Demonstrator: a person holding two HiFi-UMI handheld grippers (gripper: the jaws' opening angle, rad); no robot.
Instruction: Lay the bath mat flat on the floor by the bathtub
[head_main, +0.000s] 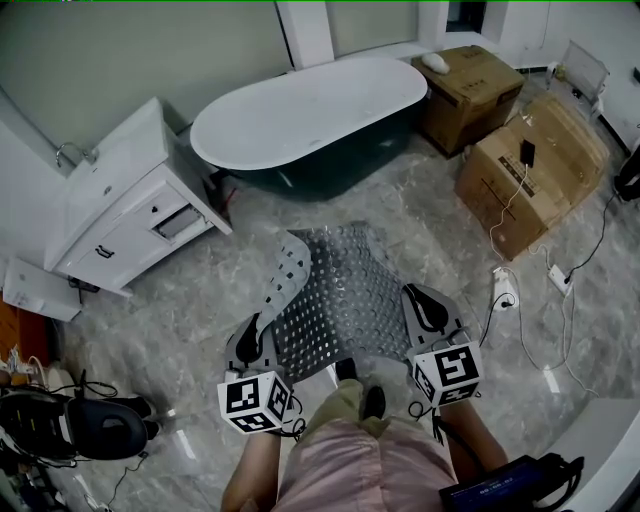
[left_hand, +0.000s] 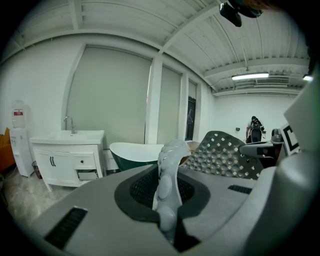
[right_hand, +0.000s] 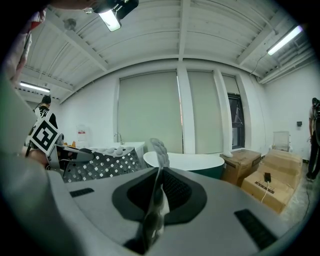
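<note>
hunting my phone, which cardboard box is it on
The bigger brown cardboard box, farther from the green bathtub; the black phone lies on top.

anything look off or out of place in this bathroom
The bath mat is not flat: its left side curls up and over near the left gripper, while the right gripper pinches the opposite edge. A drawer on the white cabinet also hangs partly open.
</note>
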